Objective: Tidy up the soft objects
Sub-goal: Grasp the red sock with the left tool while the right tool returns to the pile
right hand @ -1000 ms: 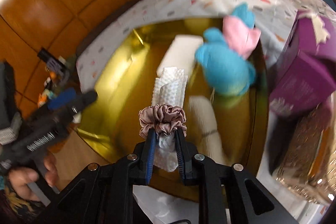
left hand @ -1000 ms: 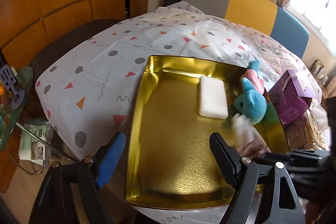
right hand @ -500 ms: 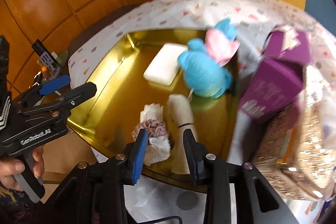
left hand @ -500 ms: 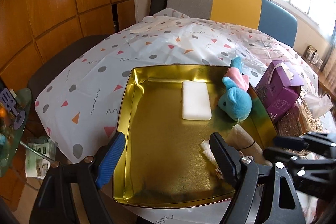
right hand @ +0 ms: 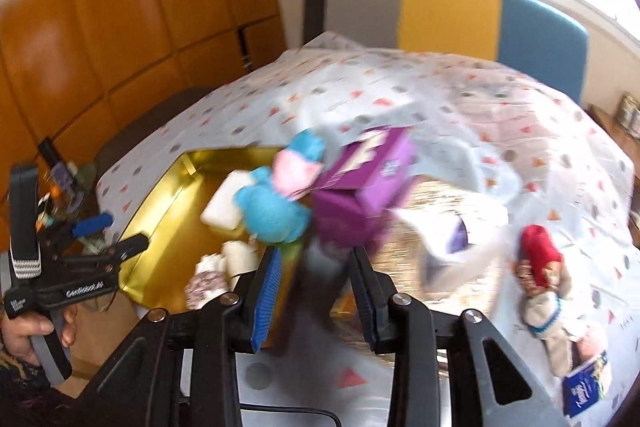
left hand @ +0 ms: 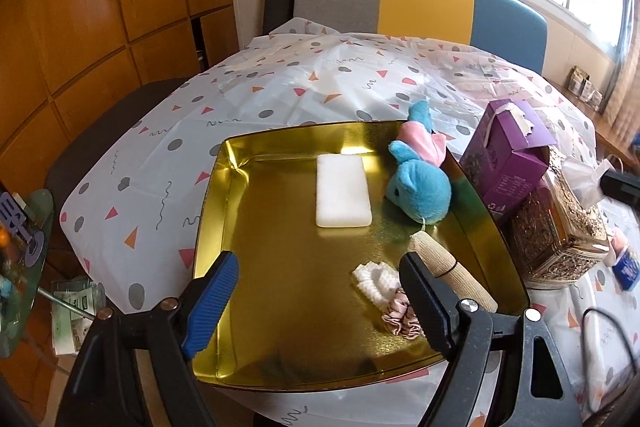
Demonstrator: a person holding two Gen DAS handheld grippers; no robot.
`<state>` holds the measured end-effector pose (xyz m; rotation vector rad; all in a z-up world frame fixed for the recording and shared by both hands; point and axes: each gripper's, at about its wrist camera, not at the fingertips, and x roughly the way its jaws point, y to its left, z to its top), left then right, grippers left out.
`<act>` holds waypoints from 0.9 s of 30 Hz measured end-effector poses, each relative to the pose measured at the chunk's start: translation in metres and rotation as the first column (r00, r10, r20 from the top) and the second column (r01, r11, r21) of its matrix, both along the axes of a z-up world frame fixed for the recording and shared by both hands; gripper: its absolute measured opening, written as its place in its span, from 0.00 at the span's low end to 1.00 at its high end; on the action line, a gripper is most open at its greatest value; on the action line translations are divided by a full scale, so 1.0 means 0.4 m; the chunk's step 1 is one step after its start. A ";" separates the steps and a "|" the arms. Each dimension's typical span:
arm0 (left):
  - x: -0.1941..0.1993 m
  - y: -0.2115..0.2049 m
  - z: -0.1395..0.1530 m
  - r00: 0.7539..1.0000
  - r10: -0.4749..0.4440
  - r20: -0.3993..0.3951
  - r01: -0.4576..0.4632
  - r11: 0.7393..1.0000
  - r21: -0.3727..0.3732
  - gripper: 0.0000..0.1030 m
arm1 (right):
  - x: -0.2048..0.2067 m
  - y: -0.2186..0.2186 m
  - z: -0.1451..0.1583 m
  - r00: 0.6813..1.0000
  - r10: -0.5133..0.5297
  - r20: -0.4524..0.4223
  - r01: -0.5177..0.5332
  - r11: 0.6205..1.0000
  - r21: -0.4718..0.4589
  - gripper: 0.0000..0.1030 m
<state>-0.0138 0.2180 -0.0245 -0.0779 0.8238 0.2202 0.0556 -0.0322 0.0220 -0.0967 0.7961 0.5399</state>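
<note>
Gold tray (left hand: pixel 240 367) as landmark, on a confetti-print tablecloth (left hand: pixel 280 95) over the tabletop. Inside the tray: white sponge block (left hand: pixel 342 193) near the far wall; blue-and-pink plush toy (left hand: pixel 420 183) against the far right corner; beige rolled cloth (left hand: pixel 452 273) along the right wall; white knitted piece (left hand: pixel 376 277) and pink satin scrunchie (left hand: pixel 400 319) touching each other near the front right.

Just outside the right wall: purple carton (left hand: pixel 508 163) and a glittery gold box (left hand: pixel 560 227). Further right of the tray, on the cloth: small doll with a red cap (right hand: pixel 540 275), apparently the next soft thing to collect.

Left gripper (left hand: pixel 316 299) hovering over the front of the tray, fingers spread wide, nothing between them. Right gripper (right hand: pixel 316 291) above the purple carton in a blurred view, fingers parted and empty.

Best approach, as a judgement: reaching over the two boxes rather than between them, pinching the doll at its middle, lowering it into the bare left half of the tray. Plenty of free floor there; right side crowded, tray walls raised, front rim overhanging the tabletop edge.
</note>
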 end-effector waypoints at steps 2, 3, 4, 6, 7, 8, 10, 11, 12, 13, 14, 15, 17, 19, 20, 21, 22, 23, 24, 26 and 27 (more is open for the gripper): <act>0.003 -0.007 0.001 1.000 -0.006 -0.002 0.006 1.000 0.005 0.81 | 0.008 -0.041 0.016 0.999 -0.049 0.016 0.048 0.999 0.018 0.34; 0.004 -0.010 0.001 1.000 -0.007 -0.001 0.007 1.000 0.007 0.81 | 0.013 -0.065 0.023 0.997 -0.076 0.023 0.075 0.997 0.026 0.34; 0.005 -0.013 0.001 1.000 -0.009 -0.002 0.009 1.000 0.008 0.81 | 0.017 -0.092 0.030 0.994 -0.107 0.029 0.106 0.994 0.034 0.34; 0.009 -0.021 0.001 1.000 -0.020 -0.007 0.020 1.000 0.006 0.81 | 0.028 -0.145 0.040 0.986 -0.165 0.037 0.164 0.985 0.048 0.34; 0.011 -0.025 0.001 1.000 -0.025 -0.009 0.025 1.000 0.011 0.81 | 0.034 -0.171 0.044 0.980 -0.194 0.039 0.191 0.980 0.055 0.34; 0.012 -0.031 0.004 1.000 -0.025 -0.008 0.025 1.000 0.019 0.81 | 0.040 -0.199 0.044 0.975 -0.221 0.038 0.218 0.974 0.061 0.34; 0.017 -0.040 0.007 0.999 -0.035 -0.004 0.035 0.999 0.022 0.81 | 0.055 -0.256 0.044 0.960 -0.279 0.035 0.276 0.959 0.063 0.34; 0.020 -0.047 0.012 0.999 -0.042 -0.001 0.042 0.999 0.024 0.81 | 0.064 -0.287 0.040 0.949 -0.313 0.031 0.310 0.948 0.065 0.34; 0.022 -0.052 0.016 0.999 -0.049 0.002 0.049 0.998 0.026 0.81 | 0.073 -0.320 0.035 0.938 -0.347 0.023 0.345 0.936 0.070 0.34; 0.024 -0.057 0.020 0.998 -0.058 0.006 0.058 0.998 0.025 0.81 | 0.080 -0.353 0.028 0.925 -0.379 0.013 0.377 0.923 0.076 0.34; 0.028 -0.064 0.027 0.997 -0.070 0.011 0.070 0.997 0.024 0.81 | 0.088 -0.388 0.019 0.909 -0.416 0.003 0.415 0.906 0.081 0.34; 0.032 -0.071 0.036 0.996 -0.082 0.019 0.081 0.996 0.024 0.81 | 0.097 -0.421 0.009 0.892 -0.453 -0.004 0.451 0.888 0.083 0.35; 0.041 -0.090 0.057 0.993 -0.112 0.039 0.111 0.994 0.025 0.81 | 0.115 -0.497 -0.022 0.843 -0.537 -0.023 0.537 0.840 0.083 0.35; 0.051 -0.116 0.083 0.986 -0.150 0.065 0.149 0.989 0.025 0.81 | 0.128 -0.577 -0.059 0.784 -0.619 -0.052 0.621 0.779 0.082 0.36; 0.057 -0.130 0.096 0.982 -0.172 0.078 0.170 0.985 0.027 0.81 | 0.129 -0.616 -0.078 0.753 -0.655 -0.068 0.659 0.748 0.081 0.36; 0.062 -0.145 0.107 0.978 -0.190 0.086 0.189 0.982 0.027 0.81 | 0.124 -0.654 -0.097 0.725 -0.683 -0.085 0.689 0.720 0.088 0.36; 0.068 -0.158 0.118 0.974 -0.206 0.092 0.205 0.978 0.025 0.81 | 0.121 -0.687 -0.118 0.696 -0.710 -0.106 0.718 0.689 0.095 0.36; 0.076 -0.175 0.129 0.969 -0.226 0.098 0.225 0.974 0.022 0.81 | 0.109 -0.717 -0.137 0.669 -0.733 -0.125 0.743 0.662 0.101 0.36; 0.084 -0.194 0.140 0.963 -0.247 0.106 0.247 0.969 0.021 0.81 | 0.100 -0.742 -0.155 0.643 -0.752 -0.149 0.766 0.634 0.107 0.36; 0.099 -0.241 0.156 0.947 -0.300 0.113 0.299 0.954 0.028 0.81 | 0.097 -0.787 -0.183 0.587 -0.779 -0.219 0.808 0.580 0.100 0.36; 0.105 -0.260 0.161 0.940 -0.321 0.115 0.320 0.947 0.031 0.81 | 0.096 -0.805 -0.188 0.568 -0.788 -0.238 0.822 0.558 0.113 0.36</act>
